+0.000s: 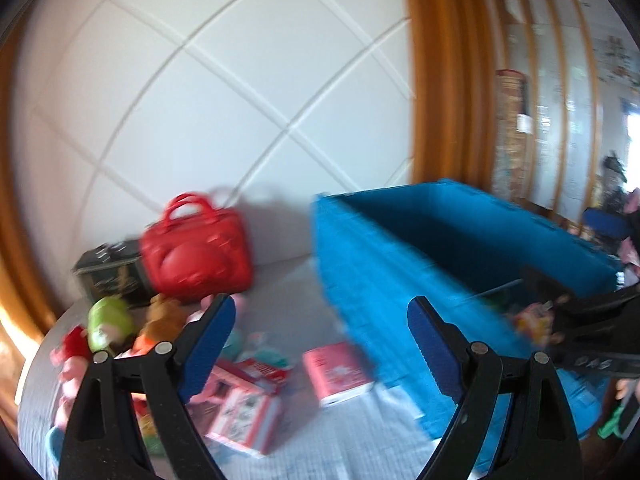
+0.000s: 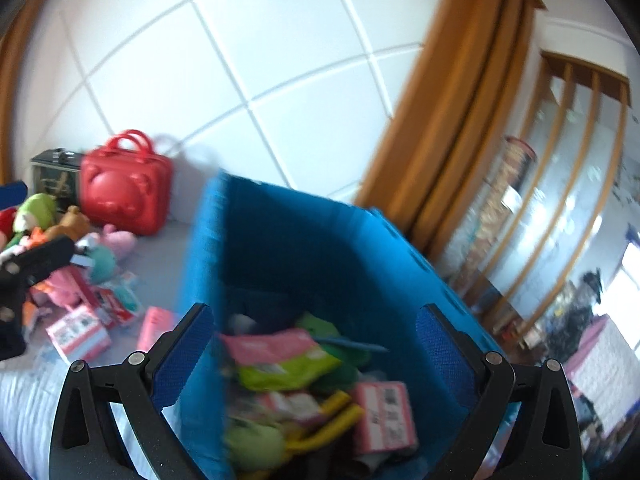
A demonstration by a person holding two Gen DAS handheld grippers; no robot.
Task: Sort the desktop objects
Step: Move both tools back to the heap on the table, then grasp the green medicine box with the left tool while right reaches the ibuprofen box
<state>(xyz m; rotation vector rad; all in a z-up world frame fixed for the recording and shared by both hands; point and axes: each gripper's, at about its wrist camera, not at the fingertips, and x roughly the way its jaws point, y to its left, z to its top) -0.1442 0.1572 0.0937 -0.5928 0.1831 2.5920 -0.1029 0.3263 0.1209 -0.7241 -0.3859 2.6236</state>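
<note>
Left gripper (image 1: 320, 336): blue-padded jaws spread wide, nothing between them, touching nothing. Through the gap lie the grey-white tabletop (image 1: 304, 432) and the near wall of the blue crate (image 1: 360, 280). A pink box (image 1: 338, 374) lies on the table just beside the crate, below the gap. Left of it, a pink-and-white carton (image 1: 244, 416) and a heap of plush toys (image 1: 116, 328). Behind the heap, a red bear-faced handbag (image 1: 196, 256) stands upright against a dark tin (image 1: 112, 276).

Right gripper (image 2: 316, 328): jaws also wide apart, empty, over the crate's open top. Left pad (image 2: 188, 356) hangs outside the crate's left wall, right pad (image 2: 444, 356) over the interior; contact with the wall cannot be told through the blur.

Inside the blue crate (image 2: 288, 248): a pink-and-green packet (image 2: 280, 360), a pink barcoded box (image 2: 384, 416), yellow tubes (image 2: 336, 416), green plush (image 2: 252, 444). Unsorted items remain on the table left of the crate

Both views motion-blurred
</note>
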